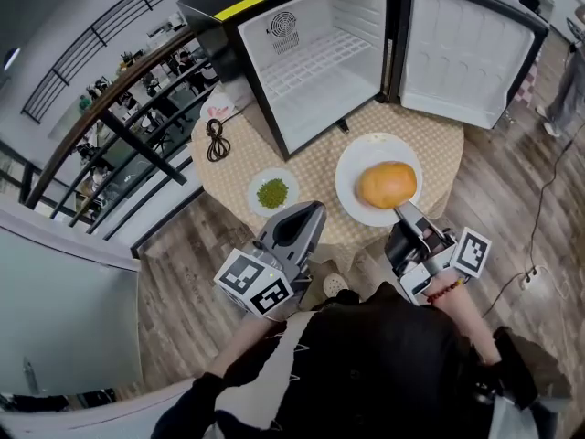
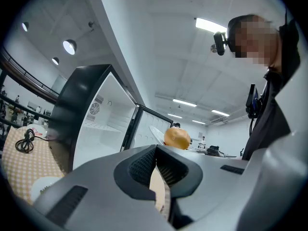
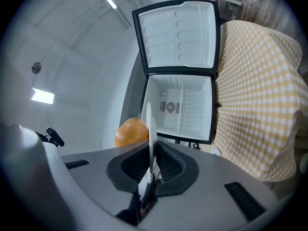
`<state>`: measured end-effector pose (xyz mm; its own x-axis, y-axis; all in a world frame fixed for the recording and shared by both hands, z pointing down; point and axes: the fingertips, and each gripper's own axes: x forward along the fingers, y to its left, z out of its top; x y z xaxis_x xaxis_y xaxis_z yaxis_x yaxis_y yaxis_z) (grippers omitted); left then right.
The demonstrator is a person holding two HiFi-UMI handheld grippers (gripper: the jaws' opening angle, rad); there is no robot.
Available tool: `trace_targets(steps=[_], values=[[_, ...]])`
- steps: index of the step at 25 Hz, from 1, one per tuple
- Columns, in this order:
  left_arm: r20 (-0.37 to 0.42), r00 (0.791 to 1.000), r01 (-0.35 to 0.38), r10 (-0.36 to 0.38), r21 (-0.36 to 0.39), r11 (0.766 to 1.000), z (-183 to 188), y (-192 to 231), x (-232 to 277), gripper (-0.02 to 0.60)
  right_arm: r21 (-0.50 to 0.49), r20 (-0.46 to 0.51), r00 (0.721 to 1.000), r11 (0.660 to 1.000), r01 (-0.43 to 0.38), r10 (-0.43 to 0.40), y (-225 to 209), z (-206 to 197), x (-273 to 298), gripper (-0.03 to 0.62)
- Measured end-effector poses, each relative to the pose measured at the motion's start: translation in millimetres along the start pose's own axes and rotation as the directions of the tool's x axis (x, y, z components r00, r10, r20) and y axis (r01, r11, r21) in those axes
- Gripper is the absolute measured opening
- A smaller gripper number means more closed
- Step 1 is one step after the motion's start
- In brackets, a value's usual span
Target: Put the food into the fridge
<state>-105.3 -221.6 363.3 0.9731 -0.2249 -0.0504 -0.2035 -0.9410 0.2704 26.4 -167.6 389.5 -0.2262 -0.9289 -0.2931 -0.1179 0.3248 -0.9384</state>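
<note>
- Round golden-orange bun [image 1: 388, 184]: sits in the middle of a white round plate [image 1: 356, 176] at the near right edge of the bench [image 1: 320, 167], a round top under a yellow checked cloth. It is not yet in the fridge.
- Black mini fridge [image 1: 361, 12]: stands at the far edge of the bench with its door [image 1: 462, 53] swung fully open. The white interior is bare apart from a wire shelf [image 1: 315, 58].
- Right gripper [image 1: 403, 212]: fingers clamped on the near rim of the plate.
- Left gripper [image 1: 311, 210]: fingers together on nothing, above the near edge beside a small white dish of green food [image 1: 256, 193].
- Risk: the plate is held by one thin rim pinch. In my judgement a tilt on the way in would roll the loose bun off, or the plate would pivot in the grip.
- Risk: the plate could knock the fridge sill or the shelf if brought in low.
- Views: only the right gripper view shows the rim [image 3: 150, 129] seated edge-on between the pads. Only the head view shows the dish and a black coiled cable [image 1: 217, 141] at the left edge.
- Whether the plate is lifted clear cannot be told.
</note>
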Motion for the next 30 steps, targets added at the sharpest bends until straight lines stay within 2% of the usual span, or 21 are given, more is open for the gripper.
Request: trace_targets(steps=[8,13,22,27,30], values=[[0.011,1.000,0.006,-0.006,-0.001,1.000,24,48,37,0.012,-0.014,-0.029,0.999,1.000,-0.022,0.022,-4,33,64,0.032],[0.003,1.000,0.015,-0.015,-0.003,1.000,27,84,59,0.012,-0.009,-0.041,0.999,1.000,-0.017,0.017,-25,52,101,0.032],[-0.017,0.999,0.029,-0.028,0.027,0.999,41,121,75,0.012,0.001,-0.058,0.998,1.000,-0.021,0.021,-36,64,158,0.032],[-0.046,0.997,0.060,-0.059,0.013,0.998,39,136,83,0.012,0.010,-0.081,0.997,1.000,-0.002,0.003,-45,68,194,0.032],[-0.083,0.991,0.106,-0.103,0.032,0.994,37,138,94,0.012,0.008,-0.100,0.995,1.000,0.006,-0.005,-46,70,213,0.032]])
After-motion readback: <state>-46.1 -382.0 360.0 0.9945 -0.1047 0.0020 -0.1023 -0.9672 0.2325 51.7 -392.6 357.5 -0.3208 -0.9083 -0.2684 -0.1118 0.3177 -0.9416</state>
